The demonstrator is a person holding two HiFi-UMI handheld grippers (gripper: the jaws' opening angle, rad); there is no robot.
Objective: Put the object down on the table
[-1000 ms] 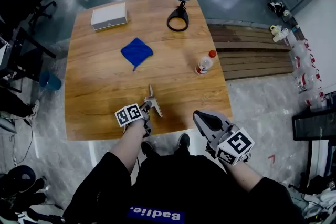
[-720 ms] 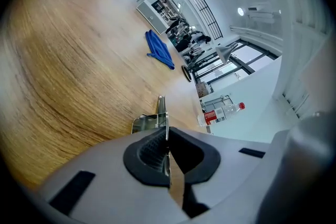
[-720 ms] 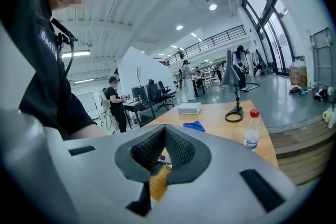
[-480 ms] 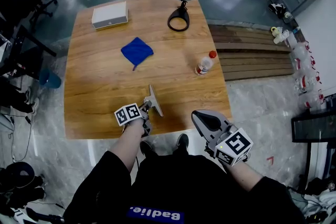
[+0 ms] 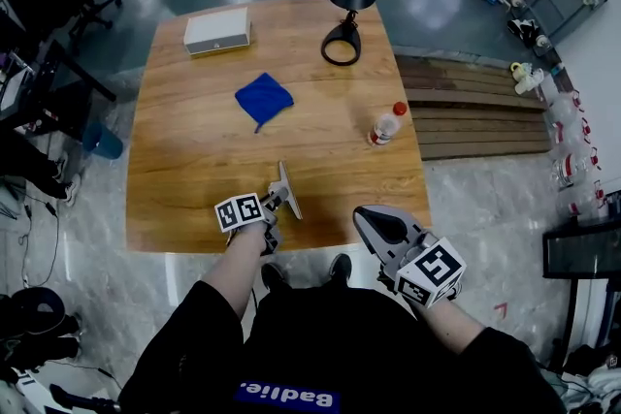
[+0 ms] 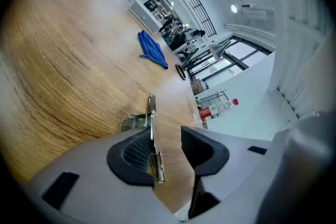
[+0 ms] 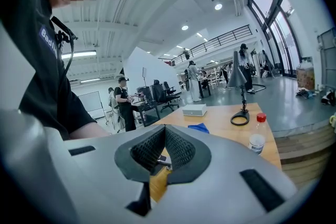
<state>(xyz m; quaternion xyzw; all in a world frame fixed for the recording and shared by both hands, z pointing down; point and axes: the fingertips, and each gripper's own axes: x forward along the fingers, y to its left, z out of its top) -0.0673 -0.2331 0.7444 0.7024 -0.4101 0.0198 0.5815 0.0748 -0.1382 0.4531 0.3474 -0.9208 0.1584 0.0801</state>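
**Left gripper open, metal plate against one pad**

The metal plate (image 6: 151, 123) stands edge-up near the near edge of the surface (image 5: 194, 170), just in front of you. In the left gripper view you see it almost edge-on, as a thin bright strip with a bent bracket folded out to its left, low by the wood. Its long axis runs along your jaws. One end sits back between them and the other points away from you across the surface, roughly toward the blue cloth (image 5: 263, 99).

Your left gripper (image 6: 168, 144) is spread. The plate lies against the pad on the left of that view, and a clear gap separates it from the other pad, so nothing pinches it. In the head view, the plate (image 5: 286, 189) juts out from the gripper (image 5: 275, 201) and leans slightly.

Your right gripper (image 5: 374, 223) is off the near edge of the surface, in front of your body. Its pads are pressed together with nothing between them.

Further out, a bottle (image 5: 385, 123) with a red cap stands to the right. A black lamp (image 5: 342, 44) and a white box (image 5: 216, 31) are at the far side.
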